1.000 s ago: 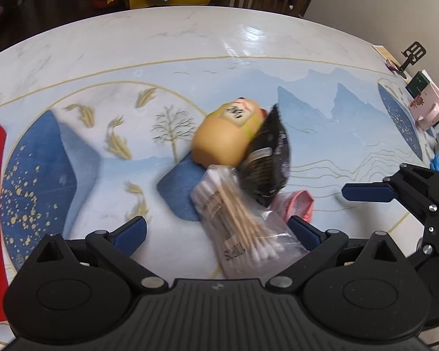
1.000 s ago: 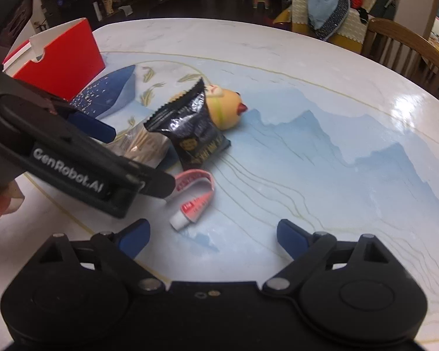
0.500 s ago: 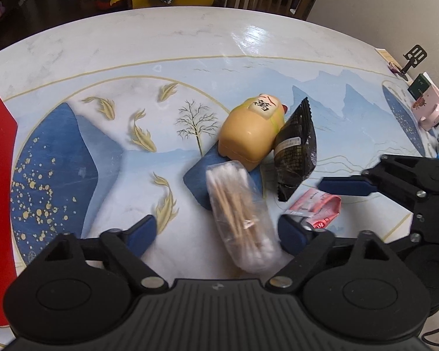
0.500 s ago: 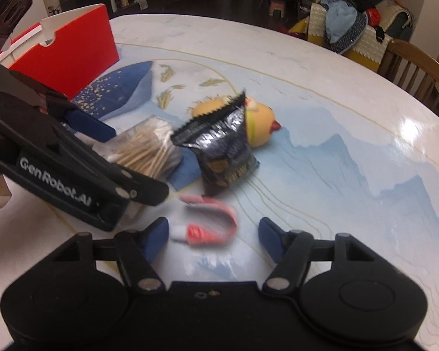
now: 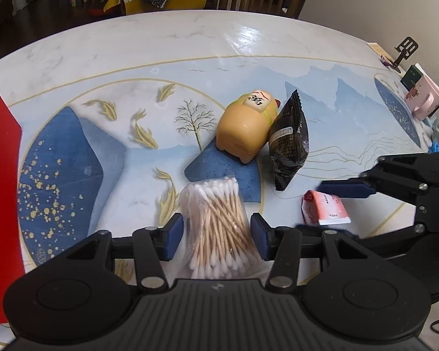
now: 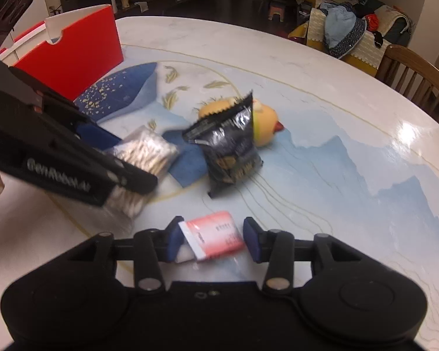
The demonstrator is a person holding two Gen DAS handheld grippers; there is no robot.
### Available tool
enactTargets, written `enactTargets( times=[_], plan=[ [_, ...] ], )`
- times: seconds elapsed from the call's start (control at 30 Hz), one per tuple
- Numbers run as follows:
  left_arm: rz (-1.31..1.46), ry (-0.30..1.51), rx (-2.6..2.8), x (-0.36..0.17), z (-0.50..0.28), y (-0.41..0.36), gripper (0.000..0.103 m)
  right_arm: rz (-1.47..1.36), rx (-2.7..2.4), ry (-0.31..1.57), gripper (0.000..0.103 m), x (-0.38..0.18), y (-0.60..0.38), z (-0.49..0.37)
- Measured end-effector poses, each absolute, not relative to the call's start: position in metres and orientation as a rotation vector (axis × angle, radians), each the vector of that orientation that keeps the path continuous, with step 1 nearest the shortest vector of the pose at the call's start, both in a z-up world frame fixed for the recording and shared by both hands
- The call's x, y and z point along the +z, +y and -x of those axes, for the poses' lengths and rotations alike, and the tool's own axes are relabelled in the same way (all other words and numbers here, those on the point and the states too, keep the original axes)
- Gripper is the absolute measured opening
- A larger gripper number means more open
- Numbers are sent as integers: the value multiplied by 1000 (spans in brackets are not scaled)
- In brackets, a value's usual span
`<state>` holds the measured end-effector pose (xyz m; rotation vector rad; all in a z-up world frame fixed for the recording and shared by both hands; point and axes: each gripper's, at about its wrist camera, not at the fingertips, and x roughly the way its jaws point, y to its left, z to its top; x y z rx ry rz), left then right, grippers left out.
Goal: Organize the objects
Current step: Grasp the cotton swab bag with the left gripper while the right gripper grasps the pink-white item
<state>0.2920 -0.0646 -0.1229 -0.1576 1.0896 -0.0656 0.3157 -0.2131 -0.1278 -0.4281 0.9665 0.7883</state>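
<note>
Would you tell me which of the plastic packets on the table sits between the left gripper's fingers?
The clear bag of cotton swabs; the black snack packet lies farther off, beside the yellow toy.

Left gripper [image 5: 217, 235] lying low over the surface [image 5: 161, 44], fingers [image 5: 174, 235] bracketing a bag of cotton swabs [image 5: 216, 228], contact unconfirmed. Right gripper [image 6: 213, 242] alongside, equally low, fingers [image 6: 252, 238] flanking a pink packet [image 6: 215, 234], one side gapped.
</note>
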Motion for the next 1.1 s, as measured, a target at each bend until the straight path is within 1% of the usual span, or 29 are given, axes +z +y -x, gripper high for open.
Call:
enactTargets(
  times=[0.03, 0.07, 0.1, 0.37, 0.43, 0.57, 0.6, 0.63, 0.7, 0.73, 0.77, 0.8, 0.9, 0.97, 1.0, 1.1],
  plan=[
    [156, 1091, -63, -123, -292, -65, 55, 425, 785, 969, 55, -128, -216, -315],
    [157, 1094, -60, -123, -291, -65, 66, 421, 779, 971, 64, -128, -220, -314],
    [156, 1095, -54, -123, -291, -65, 74, 412, 780, 977, 70, -128, -223, -313],
    [115, 1094, -37, -128, -293, -70, 76, 424, 802, 952, 71, -131, -232, -300],
    [109, 1093, -37, -128, -293, -71, 76, 432, 814, 938, 69, -132, -231, -297],
    [93, 1091, -55, -129, -292, -74, 73, 433, 827, 921, 62, -131, -229, -294],
    [77, 1091, -55, -128, -291, -76, 69, 428, 825, 916, 56, -130, -229, -294],
    [54, 1093, -51, -128, -291, -78, 66, 423, 822, 913, 52, -130, -229, -294],
    [18, 1097, -55, -128, -289, -82, 54, 421, 816, 905, 43, -129, -229, -293],
    [13, 1097, -62, -127, -289, -84, 50, 421, 811, 904, 40, -129, -229, -293],
    [12, 1099, -66, -126, -288, -85, 45, 420, 804, 905, 35, -128, -229, -292],
    [11, 1101, -65, -125, -288, -85, 44, 417, 797, 907, 28, -128, -228, -292],
    [24, 1098, -60, -124, -284, -84, 39, 404, 771, 914, 19, -126, -229, -290],
    [30, 1099, -65, -123, -281, -84, 38, 391, 759, 909, 16, -124, -231, -287],
    [36, 1100, -70, -122, -278, -84, 37, 384, 751, 906, 11, -123, -233, -285],
    [67, 1099, -83, -118, -268, -82, 37, 354, 731, 908, 10, -118, -238, -279]
  ],
)
